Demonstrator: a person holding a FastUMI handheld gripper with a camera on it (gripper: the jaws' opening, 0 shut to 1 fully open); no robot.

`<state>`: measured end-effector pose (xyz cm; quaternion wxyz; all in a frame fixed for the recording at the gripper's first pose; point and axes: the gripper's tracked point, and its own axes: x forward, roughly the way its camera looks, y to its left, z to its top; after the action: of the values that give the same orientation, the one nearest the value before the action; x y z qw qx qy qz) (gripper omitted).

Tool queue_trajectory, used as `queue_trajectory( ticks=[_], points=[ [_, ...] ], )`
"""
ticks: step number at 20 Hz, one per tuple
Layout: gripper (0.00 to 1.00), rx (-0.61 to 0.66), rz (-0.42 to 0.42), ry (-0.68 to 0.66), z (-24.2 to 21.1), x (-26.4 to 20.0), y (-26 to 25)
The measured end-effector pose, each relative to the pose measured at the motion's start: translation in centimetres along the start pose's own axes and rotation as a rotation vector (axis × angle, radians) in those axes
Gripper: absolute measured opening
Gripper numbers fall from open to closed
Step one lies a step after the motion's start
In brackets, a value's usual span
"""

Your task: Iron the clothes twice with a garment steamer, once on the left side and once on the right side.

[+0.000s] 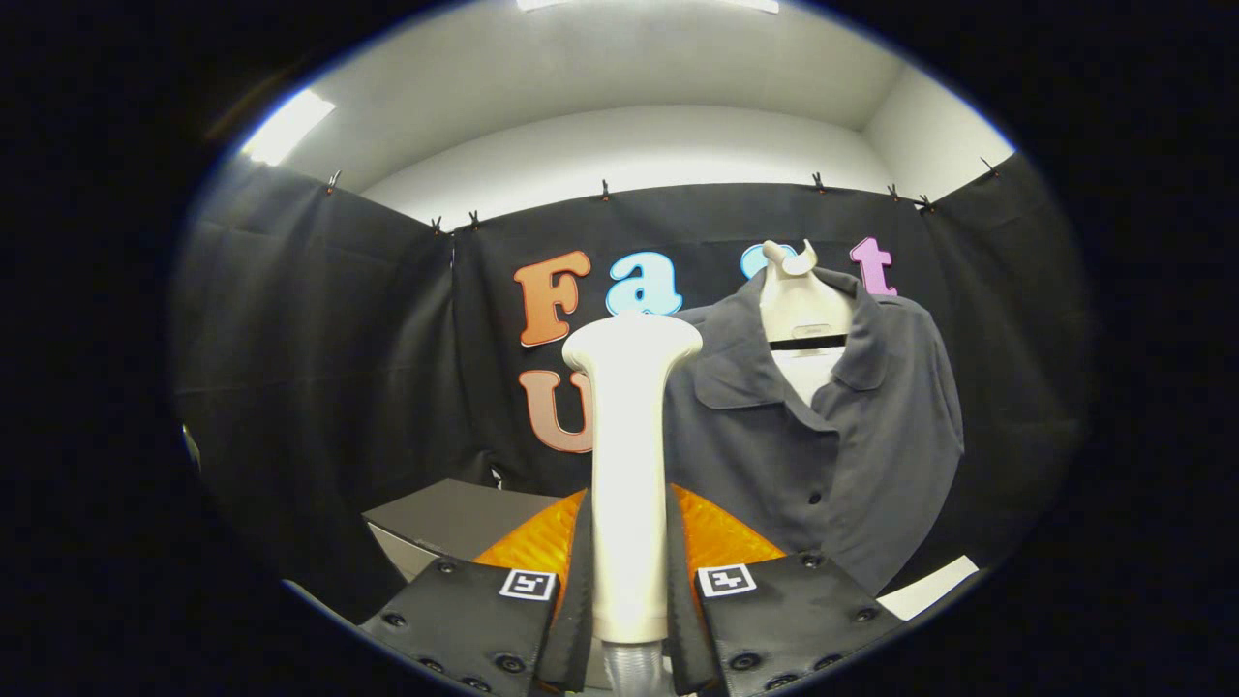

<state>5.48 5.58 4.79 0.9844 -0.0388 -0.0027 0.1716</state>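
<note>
The gripper (629,590) squeezes the garment steamer (629,465) between both fingers. The steamer is cream white, tall and smooth, with a wide flat head on top. Beyond it, to the right, a dark gray shirt (842,455) hangs on a pale hanger (801,305).

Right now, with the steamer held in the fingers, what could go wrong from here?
1. The gripper is shut on the white handheld garment steamer; its smooth handle may slip or twist.
2. The dark grey collared shirt hangs loosely on the pale mannequin, so pressing could push it askew.
</note>
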Motion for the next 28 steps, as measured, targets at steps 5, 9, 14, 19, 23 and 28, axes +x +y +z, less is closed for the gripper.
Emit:
queue_trajectory(
  ticks=[5, 9, 14, 19, 23, 28],
  points=[
    [0.40, 0.013, -0.070, -0.058, 1.3, -0.5, -6.1],
    [0.40, -0.016, -0.113, -0.093, 1.5, -0.2, -9.6],
    [0.40, 0.010, -0.134, -0.097, 0.1, 2.3, -12.0],
    [0.39, -0.006, -0.123, -0.099, -1.9, 4.5, -12.8],
    [0.39, -0.028, -0.119, -0.090, -3.0, 5.1, -13.2],
    [0.39, -0.019, -0.085, -0.014, -6.8, 5.1, -12.7]
  ],
)
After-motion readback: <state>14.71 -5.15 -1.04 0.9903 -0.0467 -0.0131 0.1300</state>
